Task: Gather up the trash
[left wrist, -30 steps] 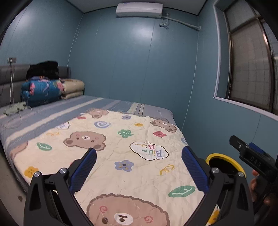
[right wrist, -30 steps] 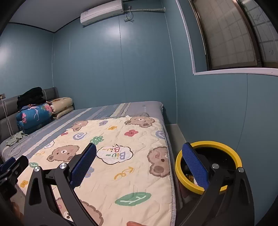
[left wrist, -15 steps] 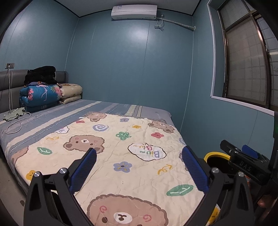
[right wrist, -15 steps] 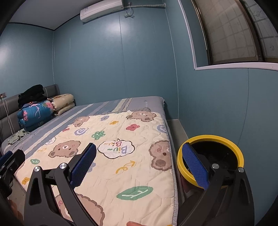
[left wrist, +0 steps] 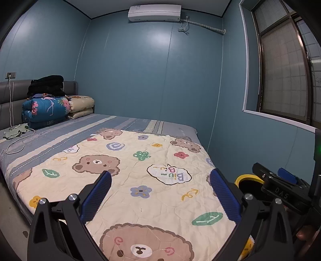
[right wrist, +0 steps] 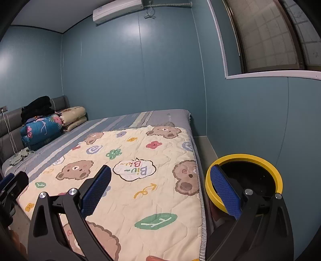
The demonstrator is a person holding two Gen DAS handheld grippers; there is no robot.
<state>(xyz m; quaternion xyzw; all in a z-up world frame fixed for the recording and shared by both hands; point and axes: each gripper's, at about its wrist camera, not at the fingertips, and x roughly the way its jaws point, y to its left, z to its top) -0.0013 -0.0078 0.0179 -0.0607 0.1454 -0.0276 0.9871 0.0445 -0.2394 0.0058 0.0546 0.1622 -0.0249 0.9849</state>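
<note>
Two empty grippers, left (left wrist: pixel 160 192) and right (right wrist: pixel 164 190), we hold with fingers apart over the bed's (right wrist: pixel 140 180) foot edge beside a yellow-rimmed bin (right wrist: pixel 243 158).

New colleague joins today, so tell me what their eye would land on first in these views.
The cream bear-print quilt spread over the bed fills the middle of both views. To its right, in the gap by the blue wall, stands a yellow-rimmed bin. Both the left gripper and right gripper hang open and empty above the quilt.

Home bedroom | bed (left wrist: pixel 140 122) with bear-print quilt (left wrist: pixel 128 180) | folded bedding (left wrist: pixel 46 109) at 10 o'clock | wall air conditioner (left wrist: pixel 154 10) at 12 | window (left wrist: pixel 284 70) at 2
</note>
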